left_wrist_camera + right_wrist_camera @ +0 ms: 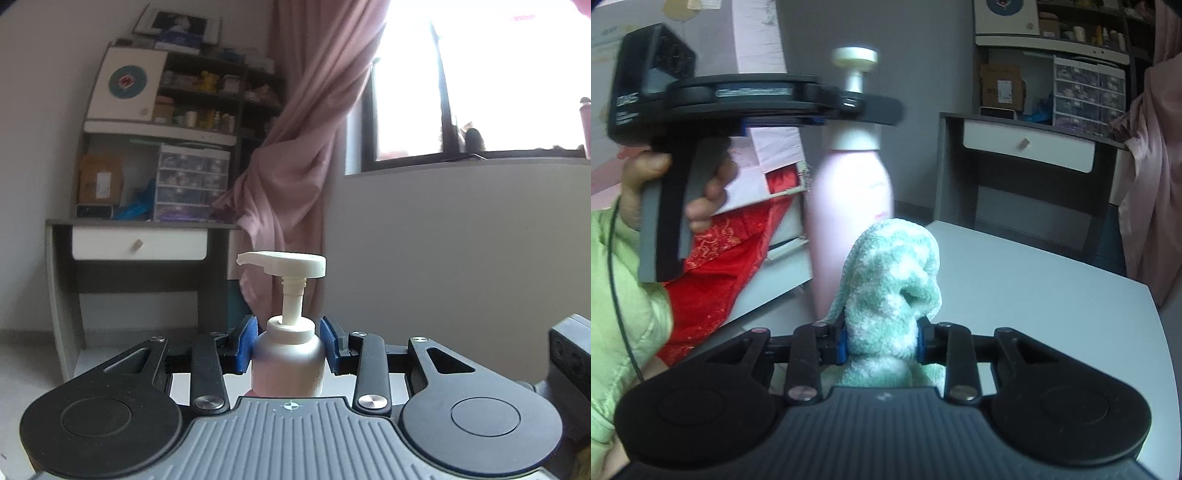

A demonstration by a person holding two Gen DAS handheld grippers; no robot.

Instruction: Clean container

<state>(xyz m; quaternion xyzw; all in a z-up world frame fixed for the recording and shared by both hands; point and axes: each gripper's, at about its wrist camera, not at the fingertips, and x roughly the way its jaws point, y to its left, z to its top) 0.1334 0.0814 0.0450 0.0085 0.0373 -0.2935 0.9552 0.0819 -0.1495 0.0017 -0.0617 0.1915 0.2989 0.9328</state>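
Observation:
A pale pink pump bottle (288, 363) with a white pump head (282, 264) stands upright between my left gripper's blue pads (246, 343). My left gripper (290, 345) is shut on the bottle's shoulder. In the right wrist view the same bottle (849, 206) is held above the white table (1034, 288) by the left gripper (857, 110), clamped at its neck. My right gripper (882, 343) is shut on a bunched green-and-white towel (897, 280). The towel's top lies against the bottle's lower right side.
A desk with a white drawer (1028, 147) and cluttered shelves (192, 110) stands behind. A pink curtain (295, 166) hangs by the bright window (480, 92). Red cloth (716, 266) and a pink box (764, 92) lie left of the table.

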